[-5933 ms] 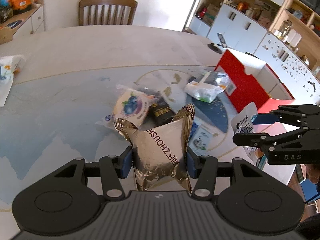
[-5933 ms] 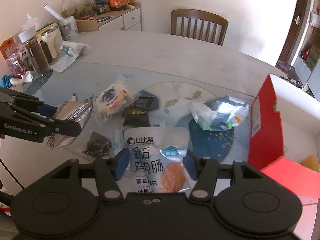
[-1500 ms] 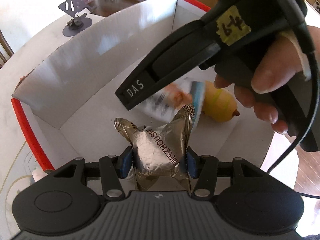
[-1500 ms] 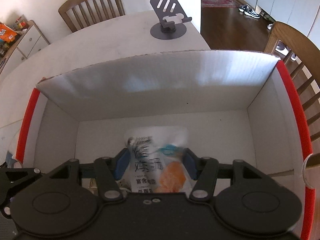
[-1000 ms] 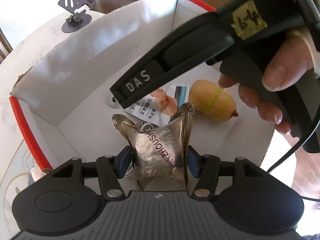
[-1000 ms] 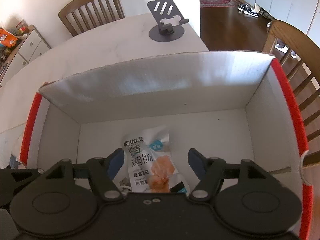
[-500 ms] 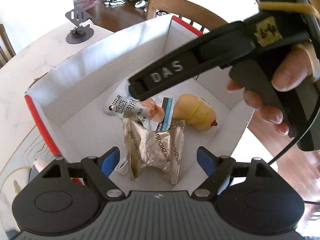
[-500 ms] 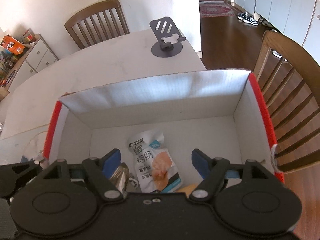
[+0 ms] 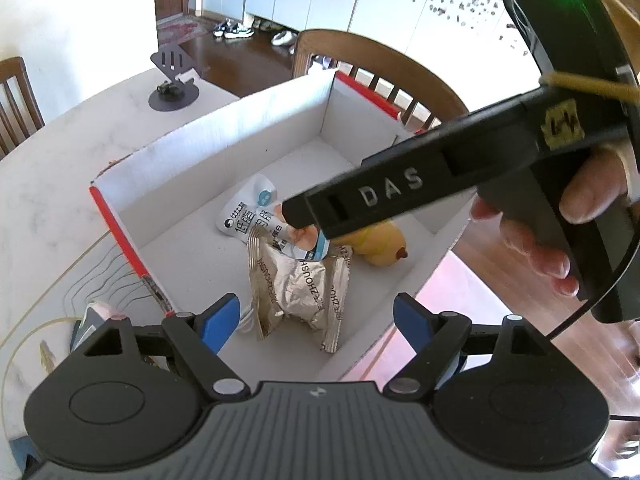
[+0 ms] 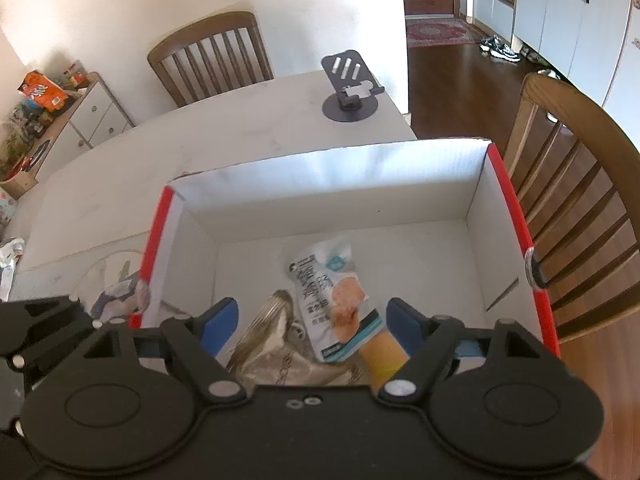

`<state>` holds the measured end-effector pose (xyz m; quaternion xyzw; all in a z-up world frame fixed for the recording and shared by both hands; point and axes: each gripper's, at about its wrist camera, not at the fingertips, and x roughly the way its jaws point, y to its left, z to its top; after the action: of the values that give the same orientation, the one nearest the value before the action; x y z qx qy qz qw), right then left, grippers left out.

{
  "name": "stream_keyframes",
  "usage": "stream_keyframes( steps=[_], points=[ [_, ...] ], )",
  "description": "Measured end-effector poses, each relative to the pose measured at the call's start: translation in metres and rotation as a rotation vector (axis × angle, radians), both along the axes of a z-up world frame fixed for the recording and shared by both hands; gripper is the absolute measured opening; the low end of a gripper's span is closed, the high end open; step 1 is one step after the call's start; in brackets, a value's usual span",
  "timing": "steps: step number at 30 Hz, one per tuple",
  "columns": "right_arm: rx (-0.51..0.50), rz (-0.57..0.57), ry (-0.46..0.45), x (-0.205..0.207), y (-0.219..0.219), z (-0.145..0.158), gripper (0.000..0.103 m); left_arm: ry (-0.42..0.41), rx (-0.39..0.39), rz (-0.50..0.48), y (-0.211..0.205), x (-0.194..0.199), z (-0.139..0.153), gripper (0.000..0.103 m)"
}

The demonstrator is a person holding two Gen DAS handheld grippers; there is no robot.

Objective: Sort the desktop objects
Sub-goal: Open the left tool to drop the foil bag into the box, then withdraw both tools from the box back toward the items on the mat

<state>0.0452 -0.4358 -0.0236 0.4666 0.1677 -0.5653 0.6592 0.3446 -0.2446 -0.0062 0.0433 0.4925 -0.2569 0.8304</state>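
Light: bright daylight throughout, no dim areas.
Glare: far wall of the box [image 10: 340, 172] shines pale blue-white; foil bag [image 9: 298, 288] glints.
Shadows: soft, inside the box along its left wall.
Distortion: strong fisheye, chair [image 10: 568, 208] bowed, corners dark.
Blur: near hand [image 9: 560, 232] soft.

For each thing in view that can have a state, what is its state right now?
left gripper: open, nothing between the fingers, above the box.
right gripper: open, jaws just opening, nothing gripped.
red and white box: open at the top, upright on the table.
gold foil pouch: crumpled, lying inside the box.
white snack pouch: lying inside the box, partly over the foil pouch.
yellow item: resting inside the box.
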Motion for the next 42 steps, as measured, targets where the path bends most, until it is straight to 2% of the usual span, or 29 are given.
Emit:
stream_keyframes(
  steps=[10, 16, 20, 26, 33, 42],
  points=[
    [-0.072, -0.018, 0.0, 0.013, 0.038, 0.02, 0.095, -0.038, -0.071, 0.011, 0.022, -0.034, 0.019, 0.084],
    [-0.129, -0.043, 0.002, 0.025, 0.059, 0.031, 0.099, -0.06, -0.107, 0.042, 0.039, -0.055, 0.026, 0.084],
    [-0.173, -0.069, 0.015, 0.035, 0.073, 0.04, 0.1, -0.066, -0.135, 0.076, 0.051, -0.068, 0.031, 0.084],
    [-0.205, -0.082, 0.013, 0.053, 0.088, 0.048, 0.101, -0.108, -0.114, 0.106, 0.065, -0.088, 0.035, 0.086],
    [-0.235, -0.09, -0.01, 0.073, 0.103, 0.052, 0.102, -0.117, -0.16, 0.122, 0.088, -0.112, 0.036, 0.086],
    [-0.264, -0.12, -0.004, 0.111, 0.123, 0.05, 0.102, -0.138, -0.162, 0.16, 0.125, -0.138, 0.033, 0.086]
  ],
)
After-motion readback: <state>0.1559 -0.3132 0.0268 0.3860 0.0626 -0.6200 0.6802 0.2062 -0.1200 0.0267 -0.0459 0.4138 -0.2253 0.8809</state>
